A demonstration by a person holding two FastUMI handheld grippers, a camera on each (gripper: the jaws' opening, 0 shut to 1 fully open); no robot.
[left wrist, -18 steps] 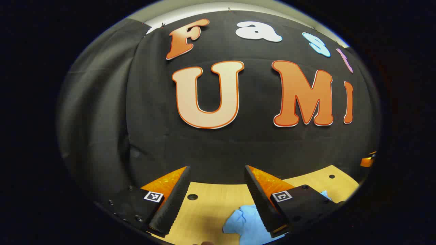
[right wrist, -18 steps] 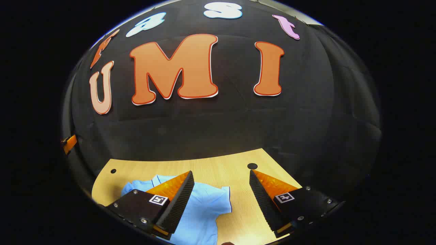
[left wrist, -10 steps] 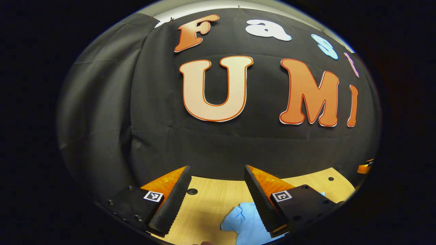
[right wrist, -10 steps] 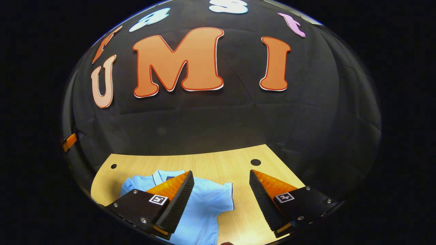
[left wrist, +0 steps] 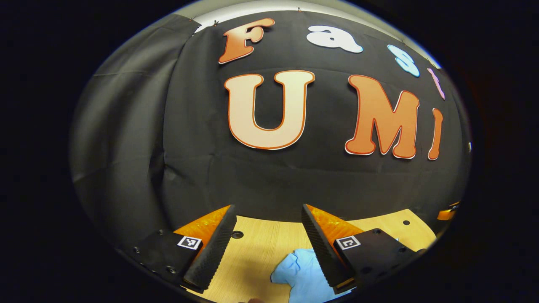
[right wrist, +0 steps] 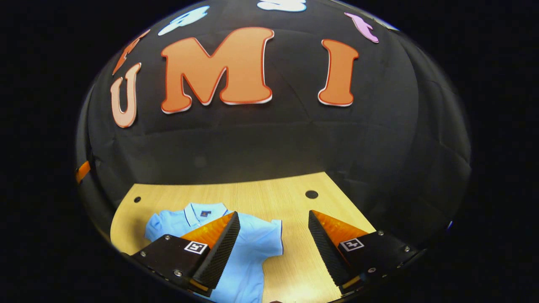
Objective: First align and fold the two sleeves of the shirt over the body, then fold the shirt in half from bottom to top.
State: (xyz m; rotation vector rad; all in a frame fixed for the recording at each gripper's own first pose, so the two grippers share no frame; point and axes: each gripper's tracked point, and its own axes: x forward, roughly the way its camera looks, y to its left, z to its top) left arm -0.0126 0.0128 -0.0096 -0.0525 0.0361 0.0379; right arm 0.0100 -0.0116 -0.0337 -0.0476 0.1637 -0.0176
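Observation:
A light blue short-sleeved shirt (right wrist: 248, 248) with a collar lies flat on the wooden table (right wrist: 261, 198), collar toward the back wall. My right gripper (right wrist: 273, 219) hovers open above the shirt's right sleeve (right wrist: 269, 235), nothing between its fingers. In the left gripper view, the bunched left sleeve of the shirt (left wrist: 299, 273) lies just under the right finger. My left gripper (left wrist: 268, 212) stands open above the table, holding nothing.
The table has small round holes (right wrist: 311, 194) near its back edge, another hole (left wrist: 237, 235) in the left gripper view. The black cloth wall (right wrist: 269, 143) rises right behind the table. A sliver of the other gripper (right wrist: 82, 171) shows at the far left.
Both views have tilted down slightly, showing more table. In the right gripper view more of the shirt, with its collar, has come into sight. Both grippers stay open.

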